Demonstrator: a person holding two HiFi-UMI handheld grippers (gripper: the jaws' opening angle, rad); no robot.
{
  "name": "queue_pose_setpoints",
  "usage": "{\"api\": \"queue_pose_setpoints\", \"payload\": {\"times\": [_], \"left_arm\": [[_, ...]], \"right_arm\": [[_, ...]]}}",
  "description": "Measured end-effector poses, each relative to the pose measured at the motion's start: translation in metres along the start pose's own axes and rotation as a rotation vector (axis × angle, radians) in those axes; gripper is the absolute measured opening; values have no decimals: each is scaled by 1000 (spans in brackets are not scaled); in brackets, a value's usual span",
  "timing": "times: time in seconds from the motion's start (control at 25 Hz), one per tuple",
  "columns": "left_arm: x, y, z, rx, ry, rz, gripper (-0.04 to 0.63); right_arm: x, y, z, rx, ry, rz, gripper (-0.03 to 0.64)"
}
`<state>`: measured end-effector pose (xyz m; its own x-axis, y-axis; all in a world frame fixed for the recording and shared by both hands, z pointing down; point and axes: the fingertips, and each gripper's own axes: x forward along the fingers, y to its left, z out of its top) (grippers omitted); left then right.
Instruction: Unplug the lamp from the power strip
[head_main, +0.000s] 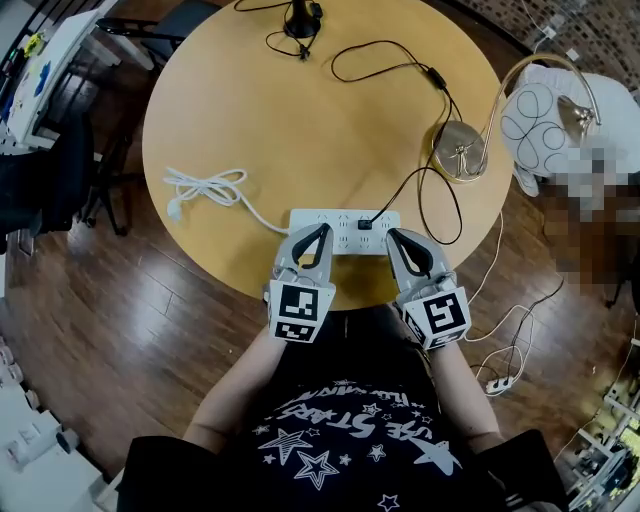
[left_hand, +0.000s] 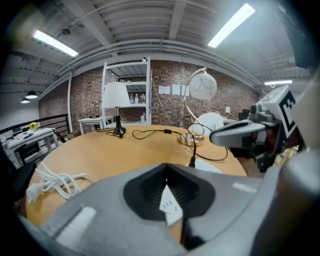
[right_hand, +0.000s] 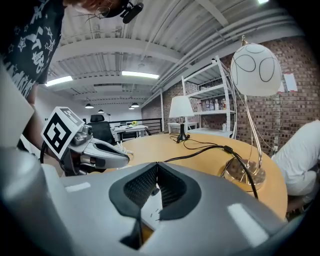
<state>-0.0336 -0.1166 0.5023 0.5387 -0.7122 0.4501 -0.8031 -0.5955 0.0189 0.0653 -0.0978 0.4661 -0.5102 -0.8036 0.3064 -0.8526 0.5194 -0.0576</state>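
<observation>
Round wooden table (head_main: 280, 110). White power strip (head_main: 345, 232) lies near front edge. Small black plug (head_main: 366, 224) sits in strip, toward right end. Black cord runs from plug to gold foot of lamp (head_main: 460, 150) at table's right side; lamp has round white shade.

Left gripper (head_main: 318, 232) over left part of strip, jaws closed tight, nothing between them. Right gripper (head_main: 397, 237) at strip's right end, jaws closed too, empty. Touching strip or not: cannot tell.

White coiled cord (head_main: 205, 187) lies left of strip.
</observation>
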Motion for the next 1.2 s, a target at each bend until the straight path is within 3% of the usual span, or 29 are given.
{"api": "queue_pose_setpoints", "payload": {"times": [0.64,0.76,1.2], "left_arm": [[27,-21,-30,11,214,-17,3],[28,-22,-35,6,242,-22,3],[33,-24,-43,-4,302,-37,5]], "right_arm": [[28,10,-36,-42,202,196,16],[32,14,-44,-68,241,229,79],[50,29,-48,-133,310,316,147]]}}
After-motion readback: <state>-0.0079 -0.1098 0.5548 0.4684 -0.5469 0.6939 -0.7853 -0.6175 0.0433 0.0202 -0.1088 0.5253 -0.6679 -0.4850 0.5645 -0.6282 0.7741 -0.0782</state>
